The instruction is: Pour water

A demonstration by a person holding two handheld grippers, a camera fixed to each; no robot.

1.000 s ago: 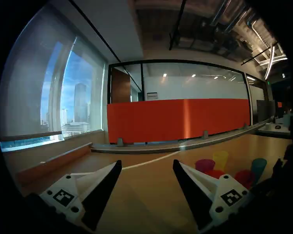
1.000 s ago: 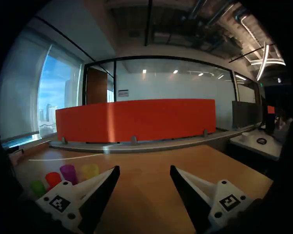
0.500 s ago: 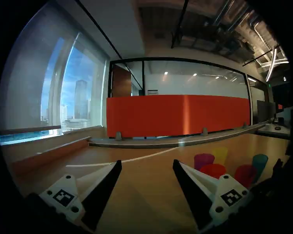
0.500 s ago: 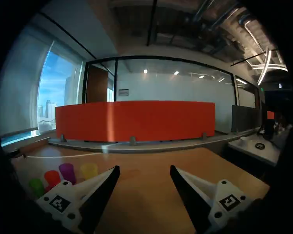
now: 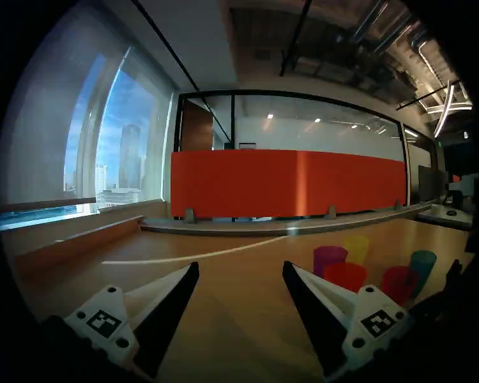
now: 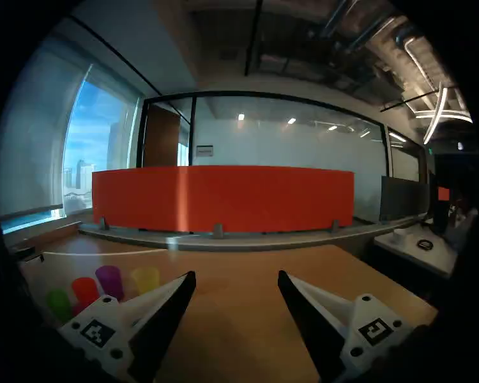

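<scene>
Several coloured plastic cups stand together on a wooden table [image 5: 239, 300]. In the left gripper view they sit to the right, past the right finger: a purple cup [image 5: 329, 258], a yellow cup [image 5: 357, 247], an orange-red cup [image 5: 345, 276], a pink-red cup [image 5: 398, 283] and a teal cup [image 5: 423, 265]. In the right gripper view they are at the lower left: a green cup [image 6: 59, 303], a red cup [image 6: 85, 292], a purple cup [image 6: 110, 281] and a yellow cup [image 6: 145, 279]. My left gripper [image 5: 239, 274] is open and holds nothing. My right gripper [image 6: 236, 281] is open over bare wood [image 6: 239, 306].
An orange divider panel [image 5: 284, 184] runs along the table's far edge on a grey rail [image 6: 227, 239]. Large windows [image 5: 112, 159] line the left wall. A neighbouring desk [image 6: 412, 246] with small items stands at the right. A glass-walled room lies behind the divider.
Both views have tilted slightly, so the table and cups sit a little higher in frame. The cups have not moved, and both grippers stay open.
</scene>
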